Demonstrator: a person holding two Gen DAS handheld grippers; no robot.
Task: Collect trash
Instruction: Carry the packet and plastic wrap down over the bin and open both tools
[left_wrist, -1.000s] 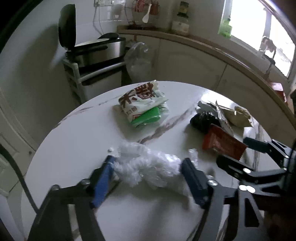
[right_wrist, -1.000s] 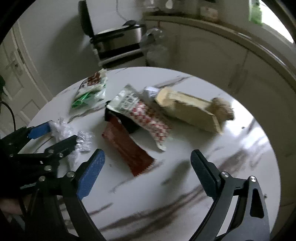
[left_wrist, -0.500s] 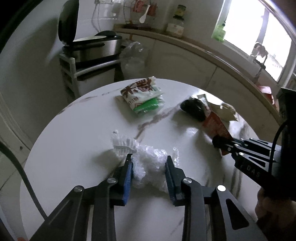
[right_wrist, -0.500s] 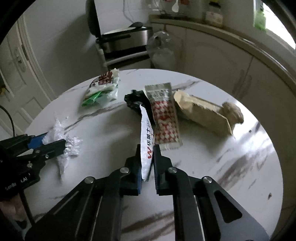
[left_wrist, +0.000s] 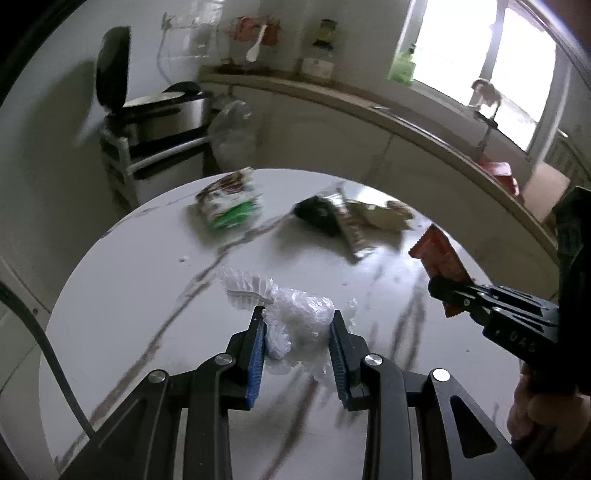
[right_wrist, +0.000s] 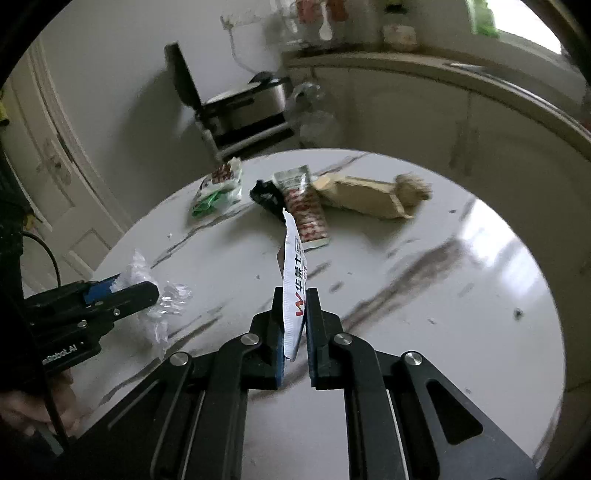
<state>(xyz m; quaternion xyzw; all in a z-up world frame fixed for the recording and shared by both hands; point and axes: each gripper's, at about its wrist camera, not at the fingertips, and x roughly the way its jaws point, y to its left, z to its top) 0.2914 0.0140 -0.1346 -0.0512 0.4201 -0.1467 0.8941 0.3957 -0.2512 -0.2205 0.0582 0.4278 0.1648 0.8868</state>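
Crinkled clear plastic wrap (left_wrist: 295, 325) sits clamped in my left gripper (left_wrist: 297, 332); my right gripper (right_wrist: 294, 314) pinches a red-and-white flat foil wrapper (right_wrist: 293, 273) above the round white marble table (right_wrist: 461, 295).

The right tongs (right_wrist: 294, 306) are clamped on a white and red wrapper (right_wrist: 293, 280) that stands on edge above a round white marbled tabletop (right_wrist: 461, 295). Near the tabletop's far edge lie a green and white packet (right_wrist: 218, 192), a black wrapper (right_wrist: 264, 195), a red-checked sachet (right_wrist: 306, 210) and a tan paper bag (right_wrist: 365, 199). At the left edge, the left tongs (right_wrist: 122, 290) grip crumpled clear plastic (right_wrist: 159, 302).
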